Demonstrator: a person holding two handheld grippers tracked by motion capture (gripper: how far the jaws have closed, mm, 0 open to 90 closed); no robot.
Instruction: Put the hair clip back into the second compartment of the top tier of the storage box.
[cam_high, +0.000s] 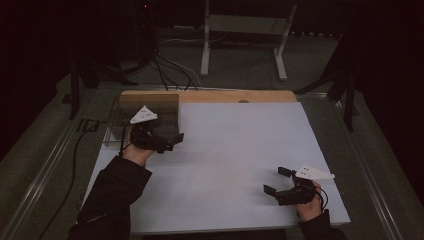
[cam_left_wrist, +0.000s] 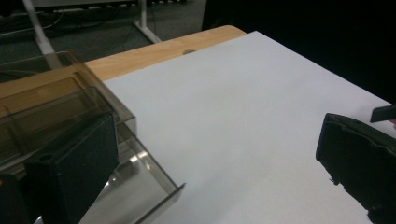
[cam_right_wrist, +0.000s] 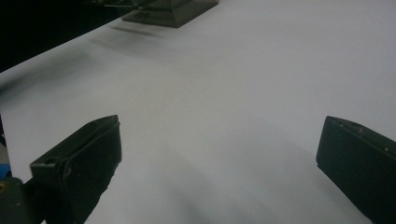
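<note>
A smoky clear plastic box (cam_high: 142, 117) stands at the far left corner of the white board (cam_high: 235, 160). My left gripper (cam_high: 172, 141) hovers just in front of it, open and pointing right, with nothing between its jaws. In the left gripper view the box (cam_left_wrist: 70, 93) lies behind the left jaw, and the left gripper (cam_left_wrist: 217, 172) spans bare board. My right gripper (cam_high: 276, 181) stands open near the board's front right corner, pointing left. The right gripper (cam_right_wrist: 219, 163) holds nothing, and the box (cam_right_wrist: 173, 11) shows far off at the top of its view.
A wooden strip (cam_high: 225, 96) runs along the board's far edge. Beyond the table stand a white-legged frame (cam_high: 240, 30) and loose cables (cam_high: 165, 70) on the floor. Metal rails (cam_high: 45, 165) flank the table. The surroundings are dark.
</note>
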